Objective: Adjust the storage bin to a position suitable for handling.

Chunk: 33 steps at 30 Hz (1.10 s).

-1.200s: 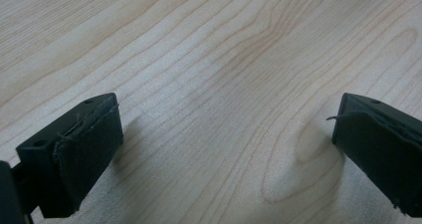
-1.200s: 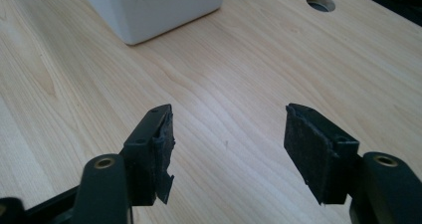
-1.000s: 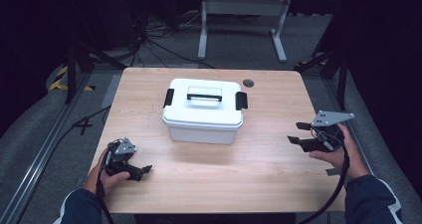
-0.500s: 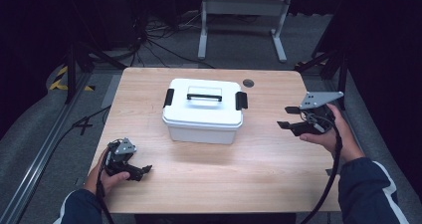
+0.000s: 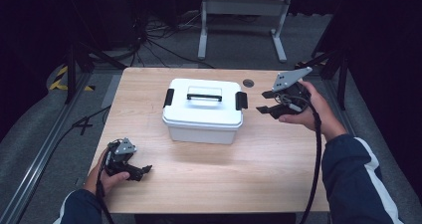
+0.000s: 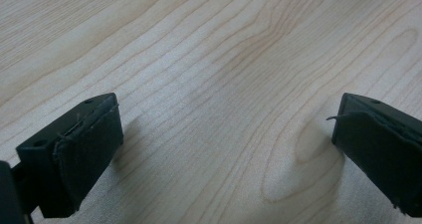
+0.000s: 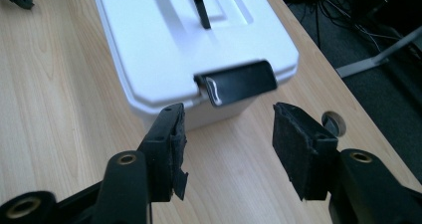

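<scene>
A white plastic box (image 5: 204,109) with a black handle (image 5: 204,93) and a black latch at each end stands in the middle of the wooden table (image 5: 259,169). My right gripper (image 5: 264,108) hovers just right of the box, pointed at its right latch (image 5: 241,100) and apart from it. In the right gripper view that latch (image 7: 238,81) lies just beyond my right gripper (image 7: 229,134), whose jaws have just been closing and stand open with nothing between them. My left gripper (image 5: 142,171) rests on the near left of the table, open over bare wood (image 6: 224,134).
A round cable hole (image 5: 248,83) sits in the table behind the right gripper. A metal stand (image 5: 241,15) and cables (image 5: 149,40) lie on the floor beyond the far edge. Black cables trail from both grippers toward the near edge.
My right gripper has risen and moved left and away from the near edge, toward the box's right end. The left gripper and the box have stayed put.
</scene>
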Motion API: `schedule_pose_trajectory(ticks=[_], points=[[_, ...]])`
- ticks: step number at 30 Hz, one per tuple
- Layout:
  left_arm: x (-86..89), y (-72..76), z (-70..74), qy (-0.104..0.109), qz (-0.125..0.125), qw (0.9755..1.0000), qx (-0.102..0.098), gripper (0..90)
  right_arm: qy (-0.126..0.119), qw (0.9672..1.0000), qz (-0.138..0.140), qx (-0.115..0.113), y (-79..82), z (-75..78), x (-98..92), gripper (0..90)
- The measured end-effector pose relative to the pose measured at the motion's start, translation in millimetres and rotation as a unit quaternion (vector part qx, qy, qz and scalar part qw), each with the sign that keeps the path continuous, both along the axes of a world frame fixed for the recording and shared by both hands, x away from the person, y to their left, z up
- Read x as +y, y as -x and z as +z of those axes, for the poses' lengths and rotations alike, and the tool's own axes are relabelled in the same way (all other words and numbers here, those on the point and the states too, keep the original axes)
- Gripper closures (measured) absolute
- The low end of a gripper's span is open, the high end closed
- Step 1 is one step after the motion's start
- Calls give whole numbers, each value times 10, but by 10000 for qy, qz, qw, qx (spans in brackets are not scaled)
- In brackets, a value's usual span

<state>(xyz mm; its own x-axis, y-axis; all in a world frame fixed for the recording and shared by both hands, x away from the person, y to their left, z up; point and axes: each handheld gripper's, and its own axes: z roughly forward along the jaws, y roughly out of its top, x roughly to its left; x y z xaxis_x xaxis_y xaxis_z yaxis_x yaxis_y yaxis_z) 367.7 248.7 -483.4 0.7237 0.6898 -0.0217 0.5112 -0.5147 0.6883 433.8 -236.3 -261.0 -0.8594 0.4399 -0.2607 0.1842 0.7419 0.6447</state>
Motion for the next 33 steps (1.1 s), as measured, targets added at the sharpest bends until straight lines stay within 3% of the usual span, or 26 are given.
schedule_pose_trajectory(ticks=[6,18,23,33], points=[[0,0,0,1,0,10000,-1,1,296,9993,200,66,-130,53,326,485],[0,1,0,-2,1,10000,0,1,608,9967,524,90,-352,104,924,492],[1,0,0,1,-5,10000,0,1,615,9962,606,91,-398,145,1035,517],[25,29,1,-34,50,10000,-52,3,972,9918,800,230,-502,82,1274,527]])
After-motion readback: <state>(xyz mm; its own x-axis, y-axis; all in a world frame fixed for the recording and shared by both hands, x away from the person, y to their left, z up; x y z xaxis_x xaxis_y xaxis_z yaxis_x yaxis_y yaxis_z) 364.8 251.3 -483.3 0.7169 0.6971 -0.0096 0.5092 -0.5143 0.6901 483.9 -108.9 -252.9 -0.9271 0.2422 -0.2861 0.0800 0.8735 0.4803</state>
